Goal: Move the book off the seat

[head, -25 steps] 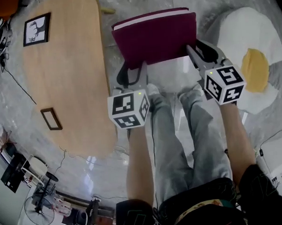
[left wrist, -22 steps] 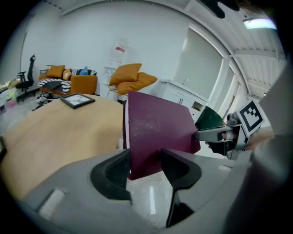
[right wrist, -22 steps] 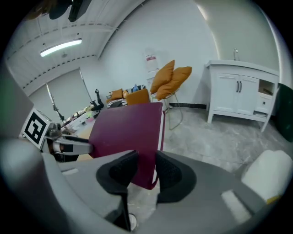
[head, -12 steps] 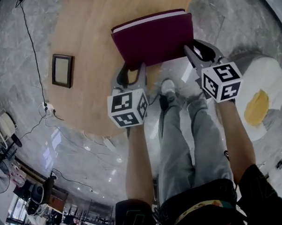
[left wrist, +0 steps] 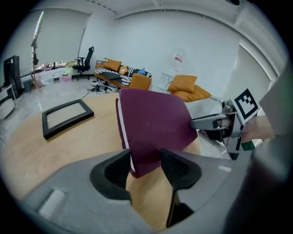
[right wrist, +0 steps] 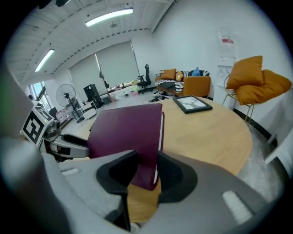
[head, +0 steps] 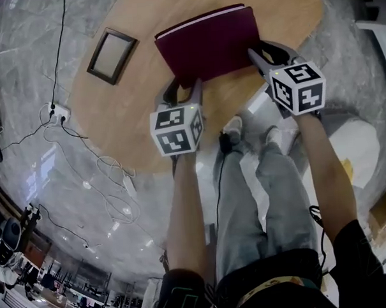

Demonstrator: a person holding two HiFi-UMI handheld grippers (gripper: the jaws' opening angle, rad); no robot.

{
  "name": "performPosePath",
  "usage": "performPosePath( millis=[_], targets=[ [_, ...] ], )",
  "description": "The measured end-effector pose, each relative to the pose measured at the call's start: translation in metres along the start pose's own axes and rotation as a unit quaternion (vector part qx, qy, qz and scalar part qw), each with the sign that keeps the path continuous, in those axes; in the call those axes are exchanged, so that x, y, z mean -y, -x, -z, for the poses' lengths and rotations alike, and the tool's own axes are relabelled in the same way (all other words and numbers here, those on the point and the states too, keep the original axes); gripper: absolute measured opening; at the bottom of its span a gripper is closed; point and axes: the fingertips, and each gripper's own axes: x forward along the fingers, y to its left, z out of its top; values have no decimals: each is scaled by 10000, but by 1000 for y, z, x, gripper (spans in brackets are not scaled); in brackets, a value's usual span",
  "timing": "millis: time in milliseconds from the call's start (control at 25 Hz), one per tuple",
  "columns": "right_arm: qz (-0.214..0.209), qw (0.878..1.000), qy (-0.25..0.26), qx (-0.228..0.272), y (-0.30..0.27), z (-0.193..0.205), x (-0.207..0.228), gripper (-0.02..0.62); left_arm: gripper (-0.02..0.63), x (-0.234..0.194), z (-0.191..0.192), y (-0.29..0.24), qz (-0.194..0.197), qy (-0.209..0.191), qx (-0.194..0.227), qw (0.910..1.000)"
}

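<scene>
A maroon book [head: 210, 44] with white page edges hangs level above the oval wooden table [head: 134, 114]. My left gripper [head: 182, 92] is shut on its near left corner, and my right gripper [head: 268, 56] is shut on its near right corner. In the left gripper view the book [left wrist: 153, 128] runs down between the jaws of the left gripper [left wrist: 144, 164], with the right gripper [left wrist: 219, 123] across from it. In the right gripper view the book's [right wrist: 126, 132] corner is pinched in the right gripper [right wrist: 145, 171].
A dark picture frame [head: 112, 55] lies flat on the table's far left. A power strip [head: 57, 111] and cables trail on the marble floor. A white cushion [head: 355, 143] sits at the right, the person's legs [head: 271, 178] below. Orange cushions [right wrist: 256, 82] rest on a chair.
The book, held by both grippers, has moved from beside the table to over its top. The white cushion has slid off to the right. Both grips look unchanged.
</scene>
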Motion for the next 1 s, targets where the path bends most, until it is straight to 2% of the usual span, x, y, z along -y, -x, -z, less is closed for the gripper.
performPosePath(
  millis=[160, 280, 400, 480, 520, 600, 640, 840, 1000],
  targets=[
    [-81, 9998, 204, 11, -10, -12, 4, 133, 219, -6, 3, 3, -156, 377, 74, 9991],
    [-136, 9997, 182, 27, -6, -14, 10, 133, 219, 0, 2, 10, -249, 498, 95, 9984],
    [-315, 9992, 237, 80, 5, -20, 6, 133, 219, 9, -9, 24, -313, 674, 327, 9967],
    [-491, 9983, 257, 161, 17, -29, 2, 120, 192, 18, -24, 36, -333, 853, 610, 9939],
    [-586, 9977, 269, 203, 25, -33, -1, 101, 154, 23, -33, 44, -363, 926, 760, 9921],
    [-771, 9960, 321, 318, 46, -48, -6, 42, 34, 33, -53, 63, -455, 1037, 1056, 9879],
    [-854, 9950, 342, 401, 58, -60, -8, 13, 12, 39, -65, 74, -479, 1071, 1204, 9858],
    [-1220, 9867, 410, 992, 105, -138, -17, 3, 11, 56, -138, 132, -581, 893, 2016, 9736],
    [-1407, 9800, 534, 1305, 148, -183, -29, 3, 11, 68, -174, 179, -975, 825, 2308, 9646]
  ],
)
